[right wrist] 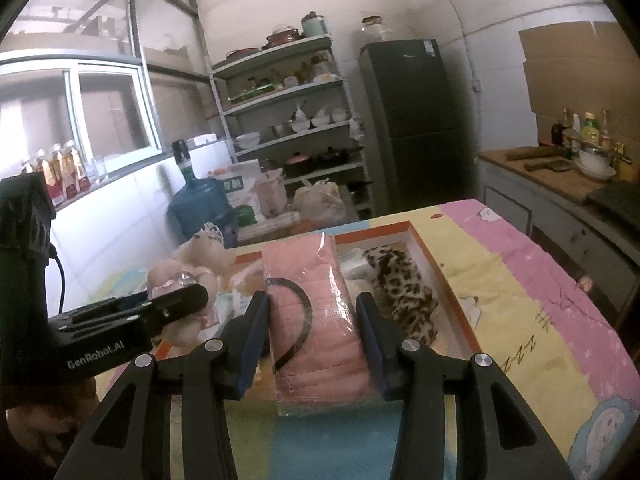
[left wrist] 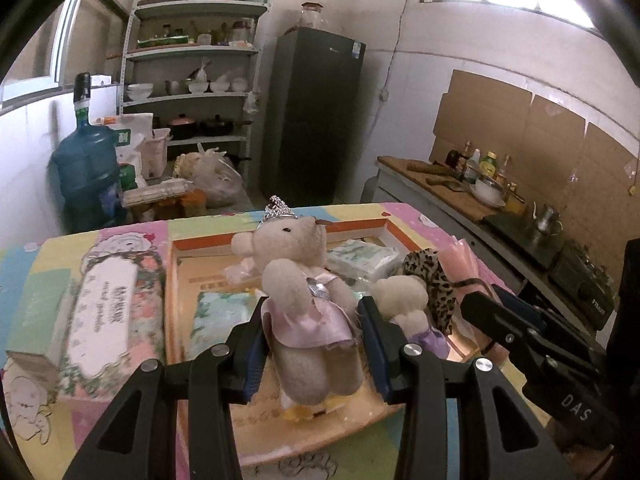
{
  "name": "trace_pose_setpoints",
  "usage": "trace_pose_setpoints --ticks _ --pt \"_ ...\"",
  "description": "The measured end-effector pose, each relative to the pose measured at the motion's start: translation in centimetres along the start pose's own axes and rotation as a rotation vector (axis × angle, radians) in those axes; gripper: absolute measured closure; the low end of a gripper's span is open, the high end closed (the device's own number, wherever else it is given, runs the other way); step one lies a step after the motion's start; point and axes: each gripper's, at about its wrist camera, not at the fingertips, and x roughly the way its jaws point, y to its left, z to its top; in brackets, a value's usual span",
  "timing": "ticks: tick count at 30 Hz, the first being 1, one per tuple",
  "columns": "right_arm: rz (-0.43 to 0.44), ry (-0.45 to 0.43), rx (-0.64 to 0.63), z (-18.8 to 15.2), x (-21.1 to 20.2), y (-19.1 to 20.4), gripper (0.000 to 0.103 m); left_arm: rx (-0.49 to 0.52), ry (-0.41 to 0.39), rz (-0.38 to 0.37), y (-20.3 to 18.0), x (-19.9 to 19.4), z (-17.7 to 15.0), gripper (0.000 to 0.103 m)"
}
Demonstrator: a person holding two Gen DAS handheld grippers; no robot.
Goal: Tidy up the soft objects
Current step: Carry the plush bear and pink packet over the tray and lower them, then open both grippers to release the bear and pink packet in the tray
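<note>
1. Clamped between the jaws of the left gripper (left wrist: 312, 344) is a cream teddy bear (left wrist: 304, 280) in a pink dress and silver crown; the pads press its waist, so the head rises beyond the fingertips and the legs hang back toward the camera. Gripping at the middle likely keeps the floppy toy from tipping.
2. Beyond and below those jaws lies an orange-rimmed shallow box (left wrist: 176, 280) on a cartoon-print cloth (left wrist: 60, 248). To the left of the jaws, outside the box, sits a floral tissue pack (left wrist: 112, 312).
3. Just right of the left jaws, a smaller plush bear (left wrist: 400, 296) and a leopard-print cloth (left wrist: 432, 284) rest inside the box, with white wrapped packs (left wrist: 360, 260) farther ahead.
4. The right gripper (right wrist: 312, 344) holds a pink quilted pack in clear wrap (right wrist: 312, 320), jaws closed on its sides lengthwise, so it points out over the box.
5. My reading: both soft items are being carried to the box, and each needs a free spot among what is already there.
</note>
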Motion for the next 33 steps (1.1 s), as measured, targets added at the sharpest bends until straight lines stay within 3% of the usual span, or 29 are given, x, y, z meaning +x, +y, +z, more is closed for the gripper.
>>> trace_pose_setpoints --ticks 20,33 --pt "-0.008 0.049 0.015 1.0 5.0 -3.3 0.057 -0.011 0.082 -0.021 -0.5 7.1 1.3 0.06" --pt "0.014 0.09 0.051 0.6 6.1 -3.9 0.057 -0.041 0.082 -0.033 0.2 8.1 1.0 0.055"
